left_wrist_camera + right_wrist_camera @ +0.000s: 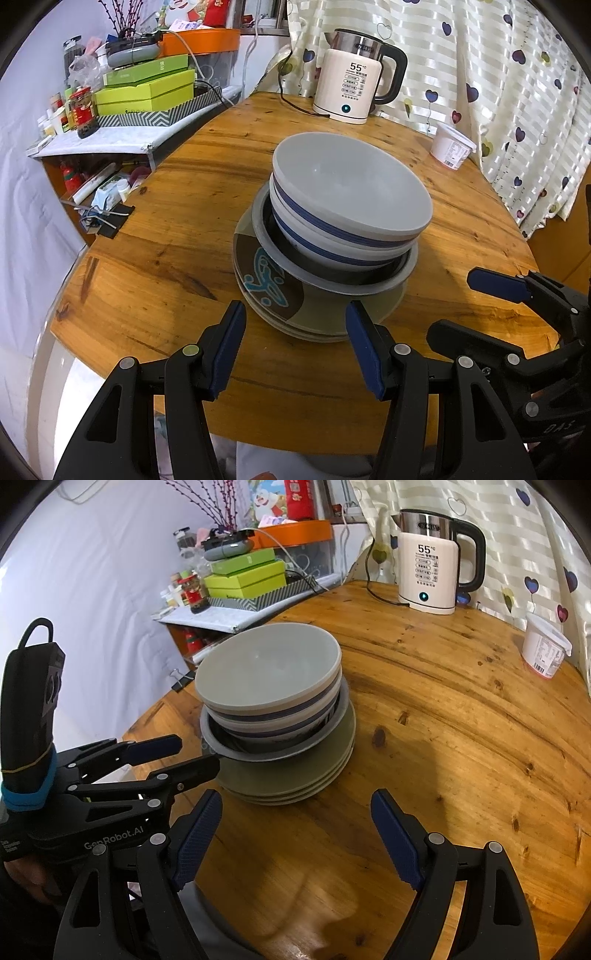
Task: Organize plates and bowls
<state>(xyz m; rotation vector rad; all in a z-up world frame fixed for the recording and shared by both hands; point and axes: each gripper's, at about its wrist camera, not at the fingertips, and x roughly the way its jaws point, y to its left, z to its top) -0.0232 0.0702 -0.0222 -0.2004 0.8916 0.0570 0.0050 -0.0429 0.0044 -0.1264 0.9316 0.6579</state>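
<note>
Round wooden table [155,266], near rim curving just under both grippers. Bare wood open to the right of the stack, as far as the white tub [545,651] and kettle [430,576] by the curtain [498,92]. Cluttered shelf [107,142] close beyond the left rim.

Bowls [351,192] nested atop a grey dish [332,284] on stacked plates [280,295], mid-table. Left gripper [295,347] spread, nothing between the pads, stack's near edge just ahead. Right gripper [295,836] spread wide and empty, stack ahead and to its left.
</note>
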